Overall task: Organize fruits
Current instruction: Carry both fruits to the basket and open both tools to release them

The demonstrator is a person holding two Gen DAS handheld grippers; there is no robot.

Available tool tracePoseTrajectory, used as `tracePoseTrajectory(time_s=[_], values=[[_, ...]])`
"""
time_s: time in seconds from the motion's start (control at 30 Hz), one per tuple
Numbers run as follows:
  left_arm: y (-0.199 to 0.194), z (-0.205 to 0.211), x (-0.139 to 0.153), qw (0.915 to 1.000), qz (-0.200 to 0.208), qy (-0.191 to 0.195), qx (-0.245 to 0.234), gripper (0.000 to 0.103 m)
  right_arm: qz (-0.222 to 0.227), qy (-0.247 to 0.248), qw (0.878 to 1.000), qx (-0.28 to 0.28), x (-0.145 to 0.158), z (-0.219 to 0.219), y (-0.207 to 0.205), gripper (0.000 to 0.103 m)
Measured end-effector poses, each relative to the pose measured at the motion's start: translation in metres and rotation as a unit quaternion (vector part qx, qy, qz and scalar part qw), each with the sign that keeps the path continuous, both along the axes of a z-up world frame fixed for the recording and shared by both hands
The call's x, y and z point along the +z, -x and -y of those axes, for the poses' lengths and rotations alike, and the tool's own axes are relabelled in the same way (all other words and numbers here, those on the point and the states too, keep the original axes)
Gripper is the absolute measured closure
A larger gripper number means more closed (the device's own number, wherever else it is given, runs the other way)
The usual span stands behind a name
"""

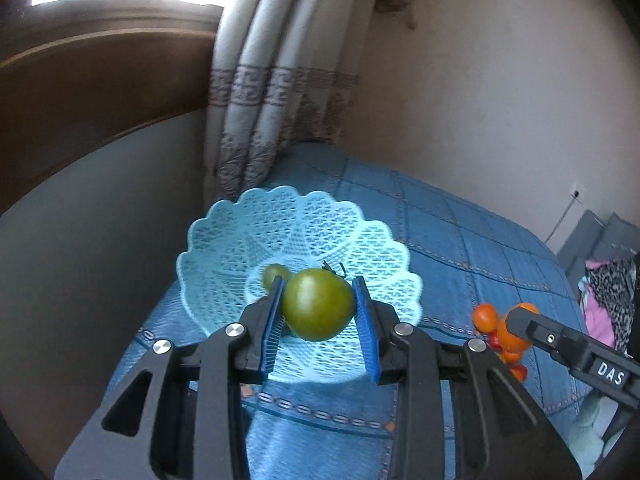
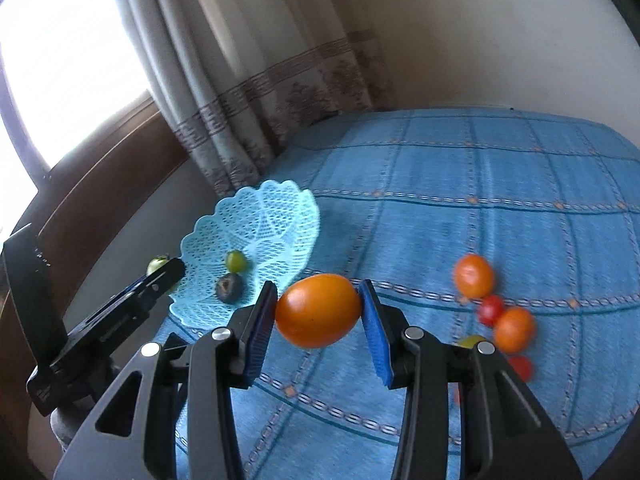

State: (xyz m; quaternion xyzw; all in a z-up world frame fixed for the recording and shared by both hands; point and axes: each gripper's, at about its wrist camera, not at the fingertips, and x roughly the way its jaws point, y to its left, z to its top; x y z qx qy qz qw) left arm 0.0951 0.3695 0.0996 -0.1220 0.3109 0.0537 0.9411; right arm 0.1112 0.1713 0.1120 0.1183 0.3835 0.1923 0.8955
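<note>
Bare blue cloth (image 2: 460, 184) lies open between basket (image 2: 280, 208) and loose fruits (image 2: 496, 308).

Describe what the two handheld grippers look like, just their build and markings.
Both grippers, left and right, have black angular frames with triangular cut-outs, silver round bolts and blue ribbed finger pads. White letters DAS mark the right one's side. No hands or sleeves show.

Pale turquoise lattice-pattern basket (image 1: 248, 236); blue worktop cloth (image 2: 500, 208) checked with teal lines and orange diamonds. Green tomato (image 1: 318, 304); orange tomato (image 2: 318, 310); small red tomatoes (image 2: 491, 309); dark purple fruit (image 2: 229, 287). Black hand-held grippers with blue pads (image 2: 374, 330). Beige curtain (image 1: 276, 80) with brown key-pattern band.
</note>
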Motion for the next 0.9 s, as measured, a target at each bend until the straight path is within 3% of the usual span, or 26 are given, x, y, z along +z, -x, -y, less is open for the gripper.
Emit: tracePoseTrajectory(time_s=[0.23,0.3,0.33,0.37,0.73,0.8,0.9], values=[[-0.012,-0.015,-0.014,0.9995,-0.023,0.019,0.011,0.067,-0.003,0.009,1.000,0.025,-0.004,-0.036,-0.016,0.060],[-0.014,-0.020,-0.016,0.9993,-0.022,0.026,0.015,0.056,-0.003,0.011,0.999,0.030,-0.006,-0.045,-0.020,0.060],[-0.013,-0.024,-0.015,0.9991,-0.018,0.027,0.025,0.041,-0.004,0.012,0.999,0.033,-0.007,-0.048,-0.023,0.060],[-0.012,-0.027,-0.013,0.9990,-0.013,0.028,0.032,0.036,-0.004,0.014,0.999,0.034,-0.008,-0.052,-0.025,0.060],[0.002,-0.048,0.000,0.9966,0.007,0.055,0.062,0.030,-0.009,0.035,0.998,0.046,-0.015,-0.083,-0.039,0.059],[0.004,-0.048,0.002,0.9964,0.010,0.056,0.063,0.028,-0.008,0.037,0.998,0.045,-0.016,-0.084,-0.038,0.051],[0.005,-0.047,0.005,0.9963,0.014,0.056,0.064,0.024,0.002,0.041,0.998,0.037,-0.015,-0.080,-0.035,0.049]])
